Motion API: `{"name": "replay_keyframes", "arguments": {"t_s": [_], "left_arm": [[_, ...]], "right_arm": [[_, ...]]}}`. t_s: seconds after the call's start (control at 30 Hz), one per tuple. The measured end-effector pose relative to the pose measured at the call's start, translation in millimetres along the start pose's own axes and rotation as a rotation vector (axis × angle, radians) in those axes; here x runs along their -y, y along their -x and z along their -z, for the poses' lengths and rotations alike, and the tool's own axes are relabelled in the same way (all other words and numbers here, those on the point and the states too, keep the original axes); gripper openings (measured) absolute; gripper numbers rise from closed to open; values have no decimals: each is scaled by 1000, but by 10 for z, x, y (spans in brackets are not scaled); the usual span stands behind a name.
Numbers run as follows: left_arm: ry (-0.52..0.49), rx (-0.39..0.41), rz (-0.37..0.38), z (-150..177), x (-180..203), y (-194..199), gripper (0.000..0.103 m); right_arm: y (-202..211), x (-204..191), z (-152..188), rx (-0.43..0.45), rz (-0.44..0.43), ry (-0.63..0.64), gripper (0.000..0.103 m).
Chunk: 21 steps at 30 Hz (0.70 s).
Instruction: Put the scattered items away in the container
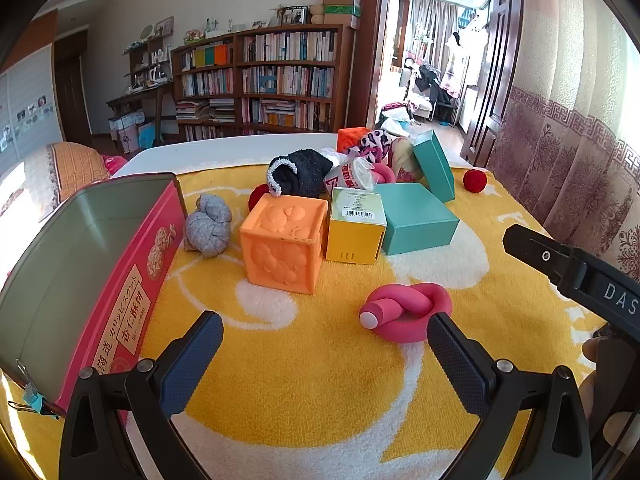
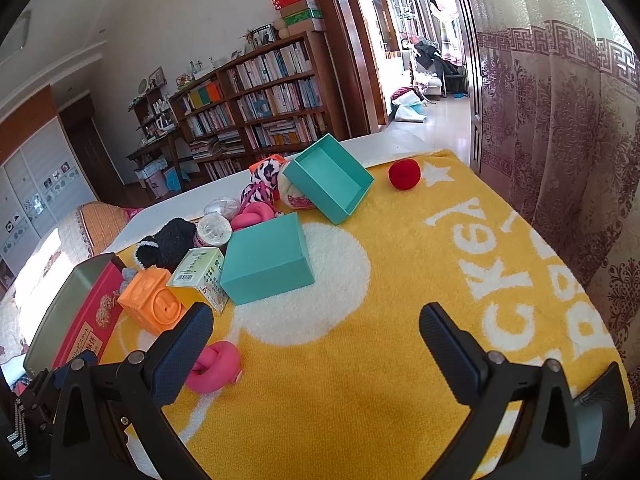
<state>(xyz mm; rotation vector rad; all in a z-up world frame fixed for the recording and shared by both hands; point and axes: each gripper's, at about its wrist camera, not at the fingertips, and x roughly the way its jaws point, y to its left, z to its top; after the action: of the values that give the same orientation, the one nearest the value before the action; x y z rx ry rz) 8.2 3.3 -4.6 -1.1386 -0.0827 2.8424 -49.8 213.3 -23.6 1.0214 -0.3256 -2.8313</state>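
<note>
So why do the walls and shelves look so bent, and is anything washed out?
Left wrist view: fisheye bends the bookshelf, corners go black, the doorway glares white. Right wrist view: same curving, the curtain bows; the yellow towel stays sharp and evenly lit.

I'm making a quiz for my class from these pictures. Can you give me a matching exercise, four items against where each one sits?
Things:
1. Knotted pink foam tube
2. Red ball
3. Grey knotted cloth bundle
4. Open teal cardboard box tipped on its side

Places:
A. Next to the red tin container
B. Propped against the pile at the back
C. Nearest the left tool
D. Alone near the far edge of the yellow towel

Pairs: 1-C, 2-D, 3-A, 4-B
</note>
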Motion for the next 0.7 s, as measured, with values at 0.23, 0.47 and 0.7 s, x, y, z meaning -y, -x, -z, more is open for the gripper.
{"name": "replay_keyframes", "arguments": {"t_s": [0.23, 0.47, 0.7], "left_arm": [[8, -22, -11, 0, -11, -36, 103], [17, -37, -5, 8, -26, -47, 103], [55, -51, 12, -2, -96, -60, 103]], "right_arm": [[-42, -20, 14, -14, 5, 10, 103], [-61, -20, 25, -19, 9, 12, 103], [-144, -42, 52, -42, 28, 38, 103]]}}
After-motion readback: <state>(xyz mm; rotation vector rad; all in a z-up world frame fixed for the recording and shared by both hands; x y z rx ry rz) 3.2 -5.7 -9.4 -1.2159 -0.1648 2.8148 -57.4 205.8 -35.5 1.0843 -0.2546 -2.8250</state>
